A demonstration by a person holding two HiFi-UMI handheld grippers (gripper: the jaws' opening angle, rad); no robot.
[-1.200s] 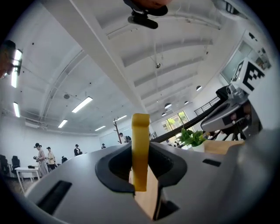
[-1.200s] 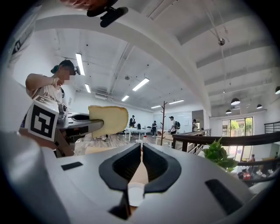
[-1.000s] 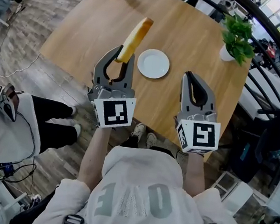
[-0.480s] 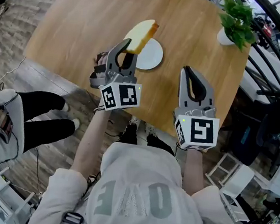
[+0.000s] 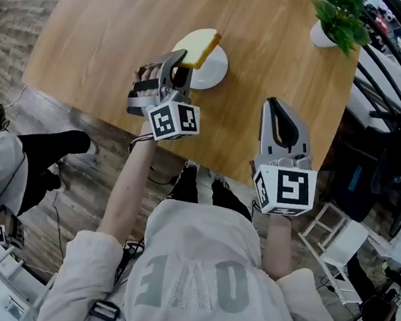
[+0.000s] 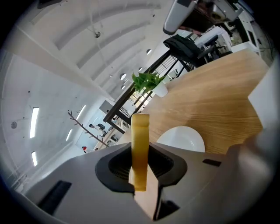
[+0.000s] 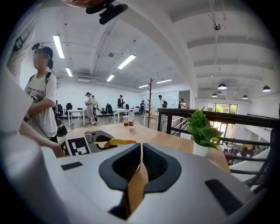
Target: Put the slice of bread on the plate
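The yellow-crusted slice of bread [image 5: 197,46] is pinched by one end in my left gripper [image 5: 181,62] and juts out over the near-left part of the small white plate [image 5: 209,71] on the wooden table [image 5: 114,31]. Whether the slice touches the plate cannot be told. In the left gripper view the bread [image 6: 140,131] stands edge-on between the jaws of the left gripper [image 6: 140,151], with the plate [image 6: 181,139] just beyond. My right gripper [image 5: 281,118] hangs over the table's near edge, shut and empty. In its own view the right gripper [image 7: 141,148] has its jaws meeting.
A potted green plant [image 5: 340,21] stands at the table's far right corner, by a black railing [image 5: 390,77]. A seated person's legs [image 5: 43,153] are at the left of the table. In the right gripper view, bottles [image 7: 130,118] stand at the far end and a person [image 7: 41,100] at the left.
My left gripper has sunk toward the plate and rolled, so the bread went from steeply raised to lying nearly flat over it. The right gripper has dropped a little.
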